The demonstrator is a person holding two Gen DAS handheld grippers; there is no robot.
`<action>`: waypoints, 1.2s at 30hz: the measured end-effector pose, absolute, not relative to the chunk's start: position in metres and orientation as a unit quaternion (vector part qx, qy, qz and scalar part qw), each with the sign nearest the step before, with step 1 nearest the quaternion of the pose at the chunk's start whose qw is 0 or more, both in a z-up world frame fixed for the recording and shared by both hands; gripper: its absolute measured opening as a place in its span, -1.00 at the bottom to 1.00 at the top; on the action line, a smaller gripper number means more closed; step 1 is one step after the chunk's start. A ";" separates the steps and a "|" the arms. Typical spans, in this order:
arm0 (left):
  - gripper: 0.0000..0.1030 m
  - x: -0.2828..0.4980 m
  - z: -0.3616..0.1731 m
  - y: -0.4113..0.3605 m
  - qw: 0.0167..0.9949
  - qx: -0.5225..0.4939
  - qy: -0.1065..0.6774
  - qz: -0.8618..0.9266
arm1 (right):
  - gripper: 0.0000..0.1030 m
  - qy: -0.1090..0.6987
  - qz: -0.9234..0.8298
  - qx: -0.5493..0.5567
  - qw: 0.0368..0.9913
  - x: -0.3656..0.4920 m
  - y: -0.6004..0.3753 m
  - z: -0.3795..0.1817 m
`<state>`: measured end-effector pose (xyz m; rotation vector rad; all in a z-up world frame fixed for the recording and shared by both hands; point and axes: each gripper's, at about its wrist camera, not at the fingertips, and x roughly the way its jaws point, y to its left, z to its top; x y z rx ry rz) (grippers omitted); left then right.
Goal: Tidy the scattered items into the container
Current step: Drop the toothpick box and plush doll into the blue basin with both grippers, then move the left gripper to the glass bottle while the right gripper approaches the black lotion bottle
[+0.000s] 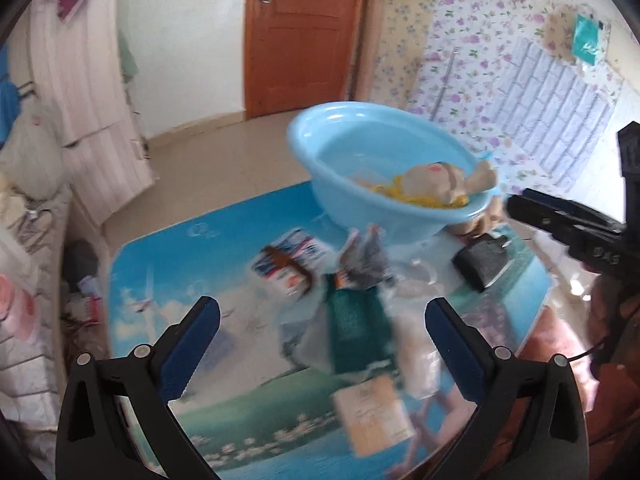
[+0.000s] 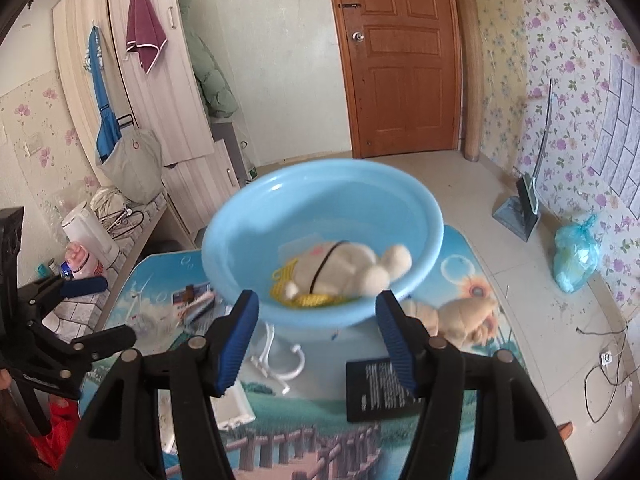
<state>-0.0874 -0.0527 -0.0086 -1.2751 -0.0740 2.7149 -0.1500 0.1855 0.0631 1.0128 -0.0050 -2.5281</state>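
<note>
A light blue basin (image 2: pixel 256 216) stands at the far side of the picture-printed table (image 1: pixel 160 280). Inside it lie a cream plush toy (image 2: pixel 344 268) and something yellow (image 2: pixel 312 300). My right gripper (image 2: pixel 318 310) is open just in front of the basin's near wall, with nothing pressed between its pads. My left gripper (image 1: pixel 322 320) is open wide over a green packet (image 1: pixel 356 328) and a silver packet (image 1: pixel 368 252), both blurred and lying on the table. A black box (image 2: pixel 380 388) and a second beige plush toy (image 2: pixel 460 316) lie near the basin.
A blue-and-white box with a brown bottle (image 1: pixel 288 260), a beige card (image 1: pixel 372 412) and a white plastic hook (image 2: pixel 280 360) lie on the table. A wardrobe and cluttered shelf stand left, a wooden door (image 2: pixel 400 60) behind, a blue bag (image 2: pixel 576 256) on the floor right.
</note>
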 end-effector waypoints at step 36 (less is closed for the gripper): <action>1.00 -0.042 -0.089 -0.152 -0.023 -0.469 -0.107 0.876 | 0.18 -0.006 -0.886 0.434 0.164 -0.140 0.218 0.011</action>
